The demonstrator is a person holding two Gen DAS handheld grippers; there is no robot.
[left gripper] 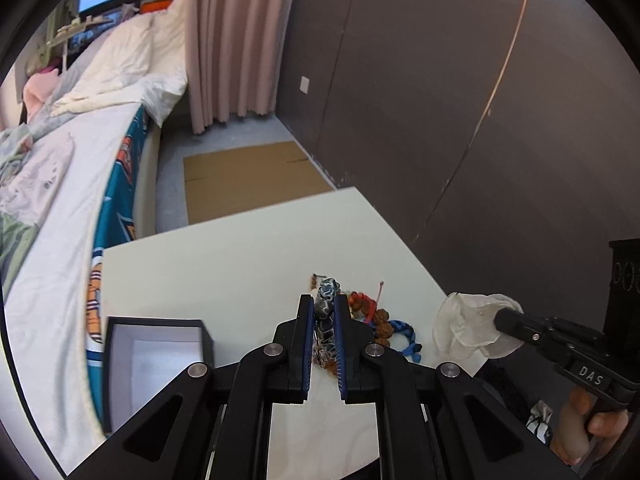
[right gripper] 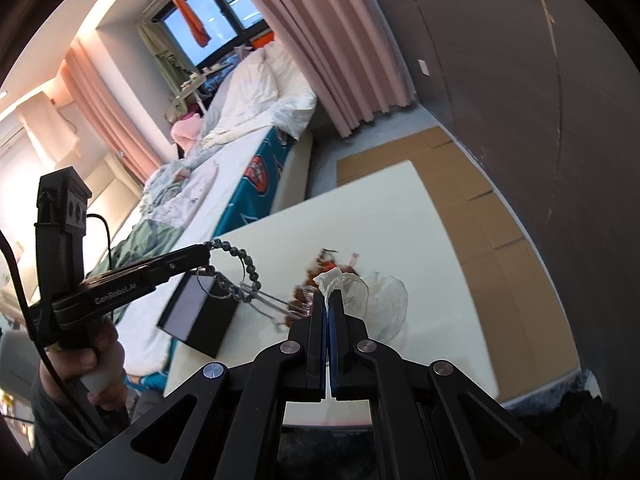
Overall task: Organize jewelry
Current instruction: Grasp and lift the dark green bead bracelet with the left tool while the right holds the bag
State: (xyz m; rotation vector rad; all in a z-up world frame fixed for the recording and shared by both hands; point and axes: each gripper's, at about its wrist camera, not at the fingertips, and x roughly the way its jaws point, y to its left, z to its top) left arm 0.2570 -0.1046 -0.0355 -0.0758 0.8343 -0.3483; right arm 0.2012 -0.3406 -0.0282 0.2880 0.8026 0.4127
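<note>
Through the left wrist view, our left tongs [left gripper: 324, 320] are pinching a grey beaded bracelet [left gripper: 326, 312] lifted above the table [left gripper: 240, 264]; beneath it the remaining pile of bracelets [left gripper: 376, 316] sits near the table's right edge, and the open black box [left gripper: 156, 356] rests at the left edge, just beside the bed [left gripper: 60, 240]. Our right tongs [left gripper: 500, 320] grip a sheer white pouch [left gripper: 468, 328]. Through the right wrist view, our right tongs [right gripper: 329, 308] are pressed together on the pouch [right gripper: 376, 296], and the bracelet [right gripper: 240, 272] hangs as a loop from the left tongs [right gripper: 206, 254] over the box [right gripper: 200, 312]. We judge the loop could snag a box wall or slip from so small a bite. The far half of the table lies open; the box leaves little margin at its edge.
</note>
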